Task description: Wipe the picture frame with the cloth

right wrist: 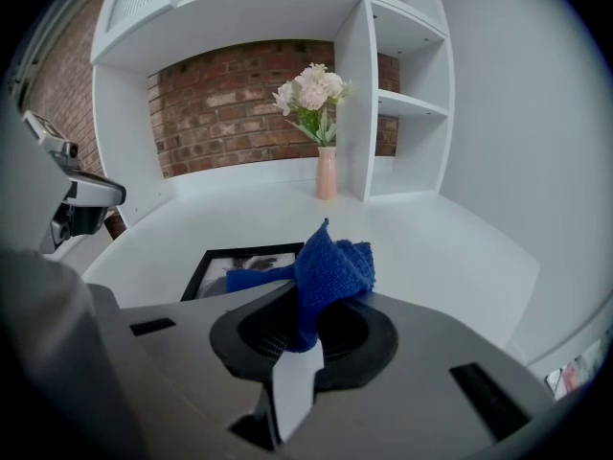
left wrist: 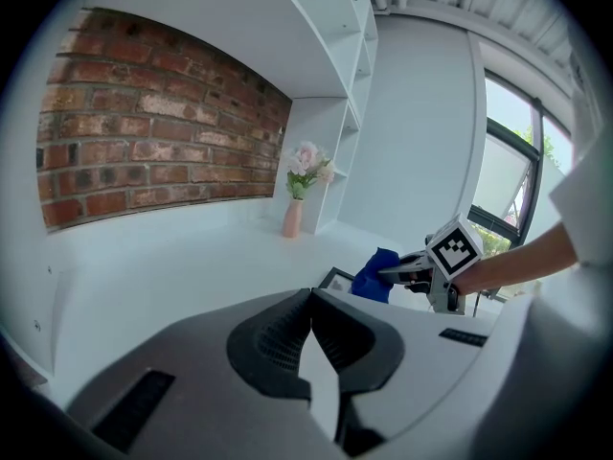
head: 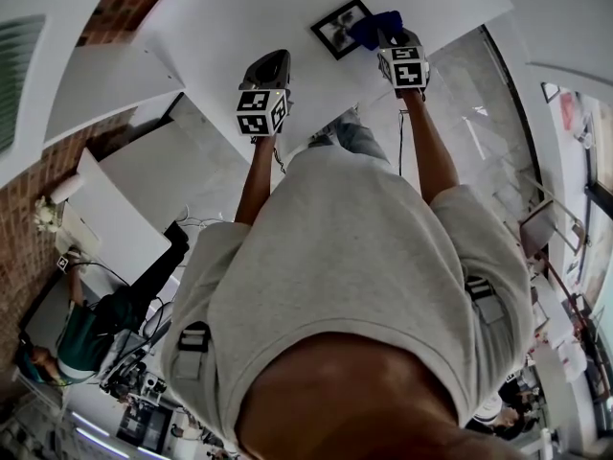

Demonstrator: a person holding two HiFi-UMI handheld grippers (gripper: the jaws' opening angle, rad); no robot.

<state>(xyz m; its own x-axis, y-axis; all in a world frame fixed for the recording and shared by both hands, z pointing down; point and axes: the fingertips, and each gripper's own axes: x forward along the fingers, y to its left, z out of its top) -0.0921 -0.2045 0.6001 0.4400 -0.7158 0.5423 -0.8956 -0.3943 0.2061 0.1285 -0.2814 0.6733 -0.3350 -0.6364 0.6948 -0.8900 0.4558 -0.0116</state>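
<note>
Two roles: the right gripper [right wrist: 299,326] pinches the cloth [right wrist: 330,268] over the picture frame [right wrist: 213,262], flat on the table [right wrist: 431,238] at its 11 o'clock, seemingly poised for wiping; the left gripper [left wrist: 311,326], pressed together and empty, hangs clear.

Wide white counter [left wrist: 144,257] lies open before my left gripper [left wrist: 311,305]. My right gripper [right wrist: 299,307], pinching the blue cloth [right wrist: 330,271], has the flat picture frame [right wrist: 230,262] just ahead; vase [right wrist: 327,172] and shelf upright [right wrist: 351,94] stand well back.
</note>
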